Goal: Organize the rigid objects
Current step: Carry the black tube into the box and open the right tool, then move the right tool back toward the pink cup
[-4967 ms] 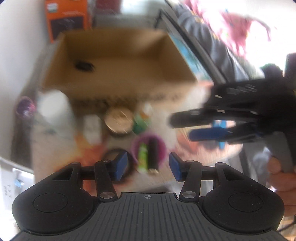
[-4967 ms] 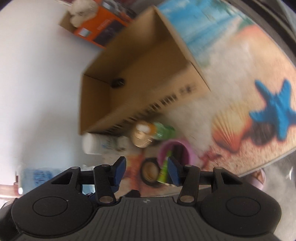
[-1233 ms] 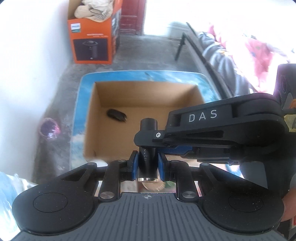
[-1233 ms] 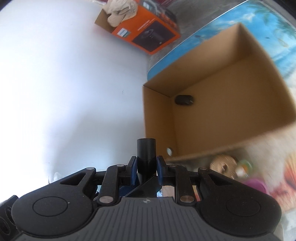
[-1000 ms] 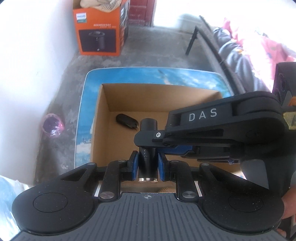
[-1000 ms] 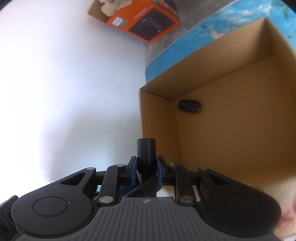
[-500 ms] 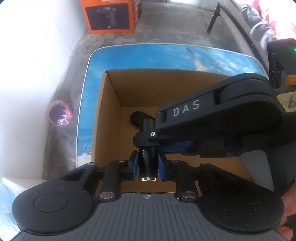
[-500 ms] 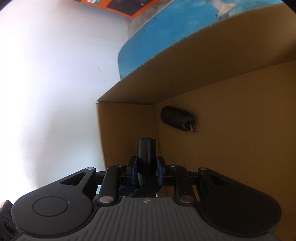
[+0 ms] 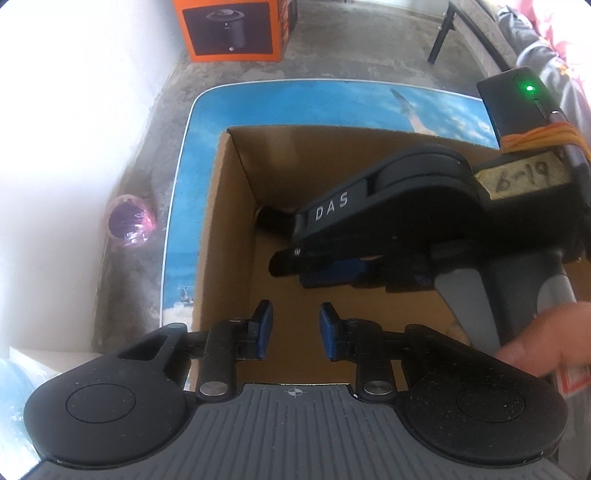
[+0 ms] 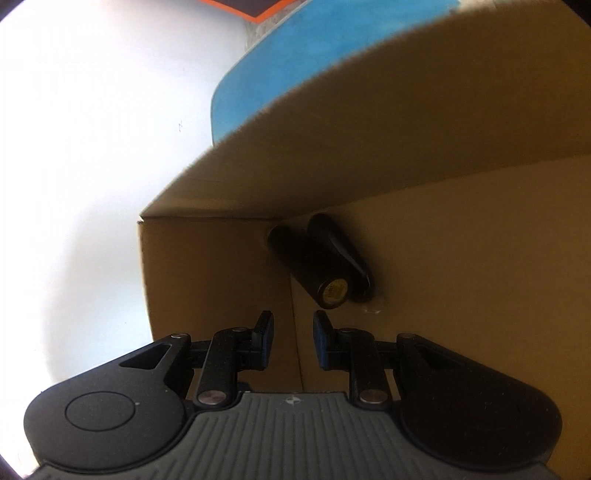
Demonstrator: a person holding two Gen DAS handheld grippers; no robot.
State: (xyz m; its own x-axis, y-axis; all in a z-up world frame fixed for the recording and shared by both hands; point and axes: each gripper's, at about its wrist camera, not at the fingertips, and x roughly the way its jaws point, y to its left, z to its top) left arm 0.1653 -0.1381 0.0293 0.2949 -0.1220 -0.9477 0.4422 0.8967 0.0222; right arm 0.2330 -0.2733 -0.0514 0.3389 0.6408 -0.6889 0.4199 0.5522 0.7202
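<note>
With both tubes [image 10: 325,269] lying side by side in the box's [image 9: 229,221] far corner, the left tongs [image 9: 295,330] have just been opening and hang empty, the right tongs [image 10: 293,339] stand parted and empty too, so this placing looks done.

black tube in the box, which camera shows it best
The right wrist view: the black tube lies in full sight in the cardboard box corner. In the left wrist view only its end shows behind the right gripper.

An orange printed carton [image 9: 232,29] on the concrete floor [image 9: 354,48], a pink-wrapped round object [image 9: 129,221] beside the white wall [image 9: 74,110].
</note>
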